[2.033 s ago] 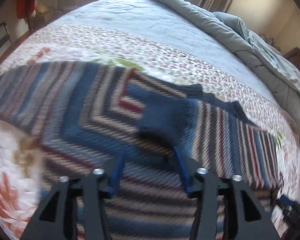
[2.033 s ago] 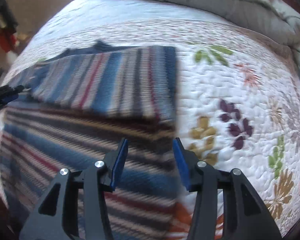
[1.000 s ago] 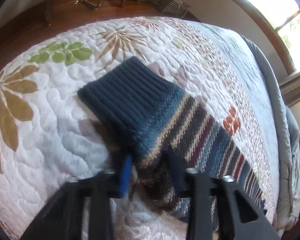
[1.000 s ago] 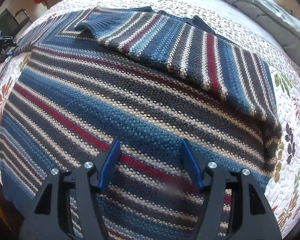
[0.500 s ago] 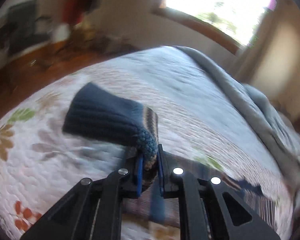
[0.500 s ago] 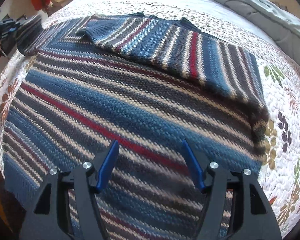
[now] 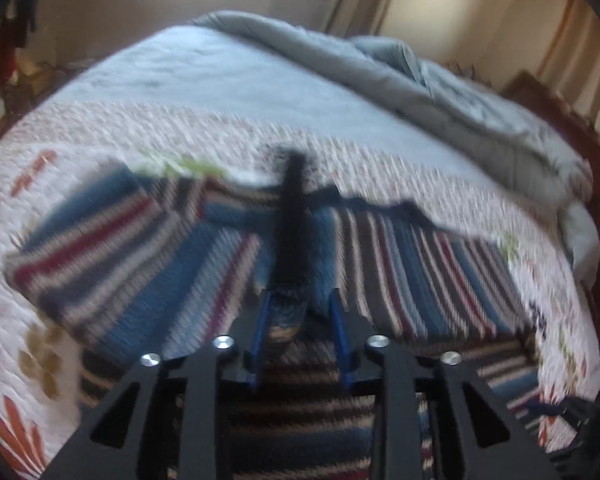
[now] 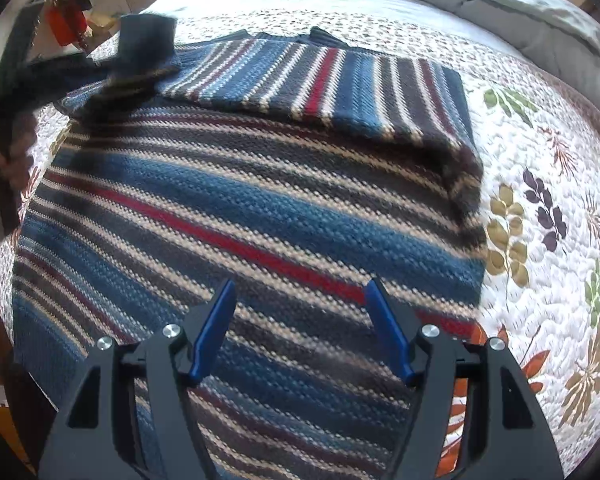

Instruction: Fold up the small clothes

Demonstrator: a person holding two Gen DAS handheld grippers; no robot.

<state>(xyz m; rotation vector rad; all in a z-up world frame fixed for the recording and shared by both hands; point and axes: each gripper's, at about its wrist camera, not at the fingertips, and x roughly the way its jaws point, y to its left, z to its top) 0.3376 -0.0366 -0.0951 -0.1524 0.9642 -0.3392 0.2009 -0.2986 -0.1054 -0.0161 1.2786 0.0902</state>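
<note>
- Sweater: chunky knit, striped blue, grey, cream and red, spread flat on the quilted floral bedspread, filling the centre of your right wrist view; one sleeve lies folded across the top.
- Your right gripper: blue pads wide apart, nothing between them, above the sweater body at lower centre.
- Your left gripper: jaws opening; the ribbed navy cuff hangs between the pads, apparently loose. View blurred.
- Only your left view shows the rumpled grey duvet in full and the window behind.
- Only your right view shows the left gripper from outside, upper left, with the cuff.
</note>
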